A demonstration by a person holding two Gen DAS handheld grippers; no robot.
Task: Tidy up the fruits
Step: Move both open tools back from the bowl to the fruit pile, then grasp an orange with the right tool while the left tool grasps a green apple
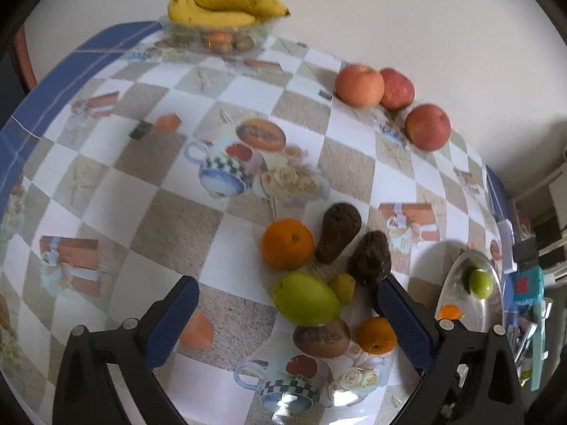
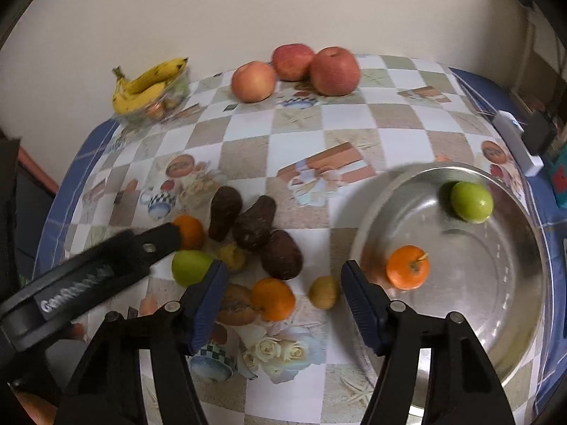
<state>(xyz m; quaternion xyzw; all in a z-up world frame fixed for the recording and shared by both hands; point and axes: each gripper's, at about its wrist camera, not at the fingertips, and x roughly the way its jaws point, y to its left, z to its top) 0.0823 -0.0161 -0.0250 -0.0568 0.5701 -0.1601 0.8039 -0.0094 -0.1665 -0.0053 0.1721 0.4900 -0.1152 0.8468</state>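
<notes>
In the left wrist view my left gripper (image 1: 288,304) hangs open over a cluster of fruit. A green fruit (image 1: 306,299) lies between its fingers, untouched. Around it are a large orange (image 1: 287,244), two dark avocados (image 1: 338,233), a small yellow fruit (image 1: 343,288) and a small orange (image 1: 376,334). My right gripper (image 2: 285,290) is open too, above a small orange (image 2: 273,299) and a yellowish fruit (image 2: 324,292). To its right a metal bowl (image 2: 478,301) holds a tangerine (image 2: 407,267) and a green fruit (image 2: 473,201).
Three apples (image 2: 292,62) sit by the far wall. Bananas (image 2: 149,85) rest on a glass bowl (image 1: 219,35) at the back left. A black finger of the left gripper (image 2: 156,244) crosses the right wrist view. Small devices (image 2: 517,141) crowd the table's right edge.
</notes>
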